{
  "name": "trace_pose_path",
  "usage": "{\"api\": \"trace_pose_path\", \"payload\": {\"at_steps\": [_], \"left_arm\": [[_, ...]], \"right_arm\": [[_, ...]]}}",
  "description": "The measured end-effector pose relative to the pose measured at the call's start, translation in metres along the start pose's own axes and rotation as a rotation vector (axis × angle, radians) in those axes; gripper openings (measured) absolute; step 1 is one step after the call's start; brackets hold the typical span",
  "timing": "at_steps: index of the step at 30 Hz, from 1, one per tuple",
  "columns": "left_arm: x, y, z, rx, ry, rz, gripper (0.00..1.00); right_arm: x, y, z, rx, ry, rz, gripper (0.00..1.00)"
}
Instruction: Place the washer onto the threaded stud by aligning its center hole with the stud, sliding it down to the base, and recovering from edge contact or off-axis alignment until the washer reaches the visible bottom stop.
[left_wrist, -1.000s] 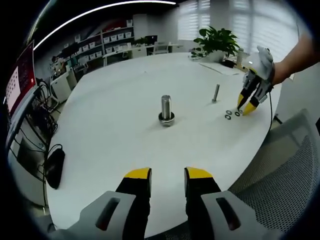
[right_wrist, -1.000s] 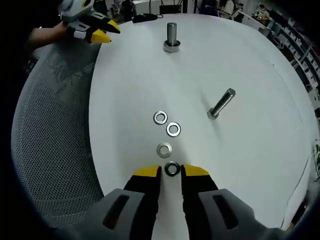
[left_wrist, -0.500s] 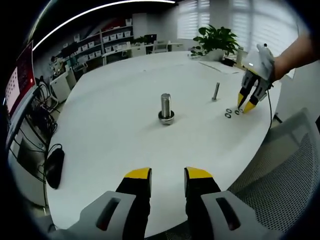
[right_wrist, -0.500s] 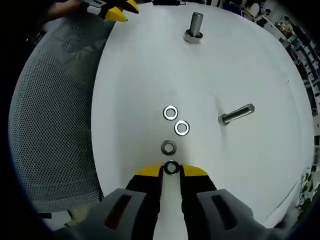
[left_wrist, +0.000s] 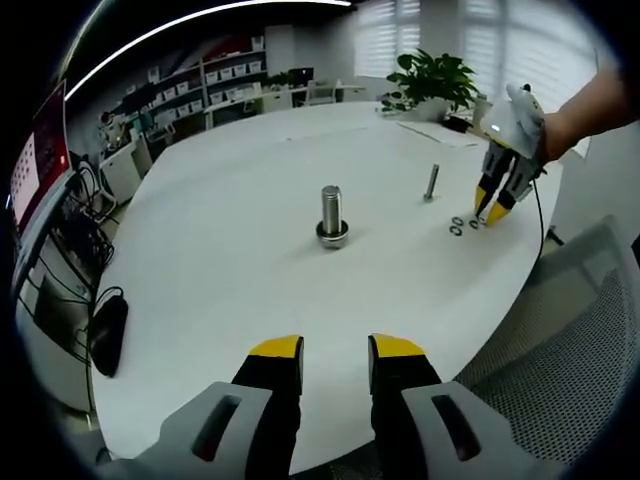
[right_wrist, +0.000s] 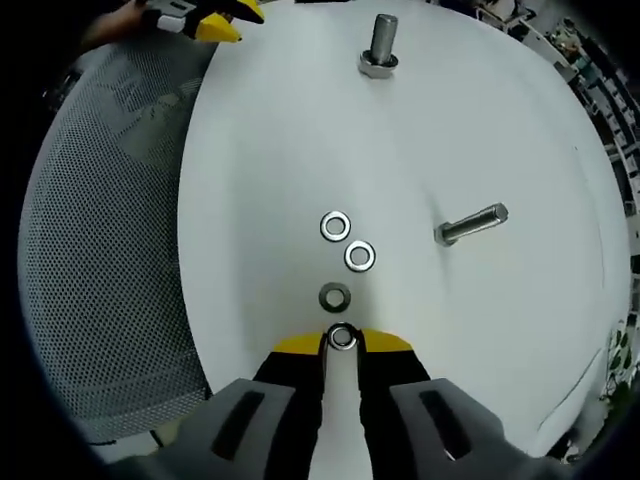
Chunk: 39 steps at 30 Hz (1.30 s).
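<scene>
While the right gripper (right_wrist: 342, 342) sits low over the white table (right_wrist: 500, 120), its yellow-tipped jaws pinch a washer (right_wrist: 342, 337) between the tips, flat side up, right at the table surface. Three more washers lie in a loose line just ahead of it: a darker one (right_wrist: 335, 296) nearest, then one (right_wrist: 360, 256), then the farthest one (right_wrist: 335, 225). A loose bolt (right_wrist: 470, 224) lies on its side to the right of them. Threaded stud (right_wrist: 381, 45) stands upright on its hex base well beyond the washers, near the far edge. Mesh chair (right_wrist: 90, 250) sits at the left of the table.

From the left gripper view, the left gripper (left_wrist: 335, 352) hovers above the near table edge, jaws spread with a clear gap, holding nothing. Stud (left_wrist: 332, 215) stands mid-table. Right gripper (left_wrist: 497, 209) points down at the washers (left_wrist: 456, 227) by the table's right edge.
</scene>
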<state>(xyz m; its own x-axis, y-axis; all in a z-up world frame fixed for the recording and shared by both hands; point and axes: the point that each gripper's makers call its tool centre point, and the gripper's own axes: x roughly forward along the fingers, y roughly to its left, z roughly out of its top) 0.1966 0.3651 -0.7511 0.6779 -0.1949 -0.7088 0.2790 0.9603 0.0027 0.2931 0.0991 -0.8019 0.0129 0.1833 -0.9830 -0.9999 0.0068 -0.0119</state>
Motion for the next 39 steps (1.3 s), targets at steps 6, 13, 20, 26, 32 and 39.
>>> {"api": "trace_pose_path", "payload": {"at_steps": [6,13,20,26,32,39], "left_arm": [[0.001,0.0,0.0,0.0,-0.001,-0.001,0.24],[0.001,-0.001,-0.001,0.001,0.004,-0.007,0.24],[0.0,-0.001,0.0,0.0,0.001,-0.006,0.24],[0.0,-0.002,0.0,0.0,0.002,-0.009,0.24],[0.0,-0.003,0.0,0.001,-0.002,-0.011,0.24],[0.0,-0.002,0.0,-0.001,-0.003,-0.009,0.24]], "right_arm": [[0.0,0.0,0.001,0.052,-0.028,-0.002,0.13],[-0.003,-0.003,0.003,0.107,-0.046,-0.007,0.13],[-0.014,-0.012,0.017,0.163,-0.096,-0.017,0.13],[-0.026,-0.023,0.03,0.147,-0.136,-0.046,0.13],[-0.039,-0.039,0.044,0.15,-0.167,-0.066,0.13],[-0.049,-0.051,0.061,0.119,-0.187,-0.085,0.13]]}}
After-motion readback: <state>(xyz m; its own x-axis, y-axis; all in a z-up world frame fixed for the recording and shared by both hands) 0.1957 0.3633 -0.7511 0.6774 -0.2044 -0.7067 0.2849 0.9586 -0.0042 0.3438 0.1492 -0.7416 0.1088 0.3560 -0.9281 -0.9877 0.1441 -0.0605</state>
